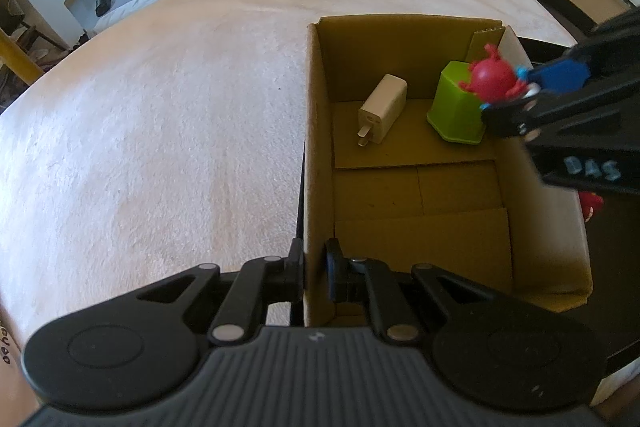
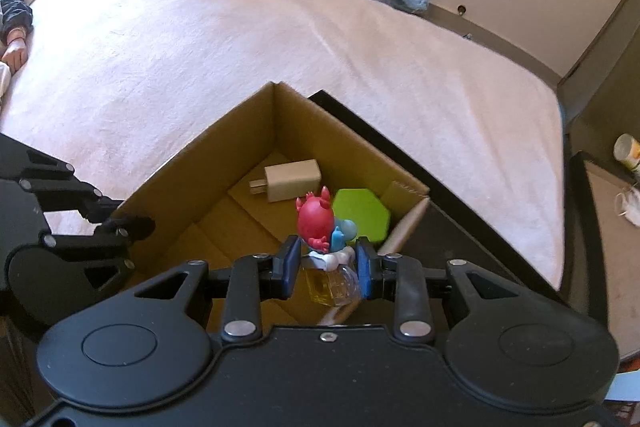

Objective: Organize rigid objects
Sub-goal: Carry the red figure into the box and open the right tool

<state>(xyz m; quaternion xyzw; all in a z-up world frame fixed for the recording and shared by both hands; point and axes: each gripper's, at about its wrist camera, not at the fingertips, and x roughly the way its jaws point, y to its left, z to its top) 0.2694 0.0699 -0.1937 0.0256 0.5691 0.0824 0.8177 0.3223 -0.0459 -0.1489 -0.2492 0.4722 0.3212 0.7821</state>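
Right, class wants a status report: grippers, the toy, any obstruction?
Left gripper clamped on cardboard box wall. Right gripper shut on red toy figure, above box. Charger, green block inside; drop space free.

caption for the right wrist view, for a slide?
Right gripper carries a red toy figure over a cardboard box holding a charger.

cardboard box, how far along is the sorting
Done: a white charger and a green block already lie in the cardboard box. In hand: the right gripper holds a red toy figure over the box, while the left gripper pinches the box wall. Left: releasing the toy inside.
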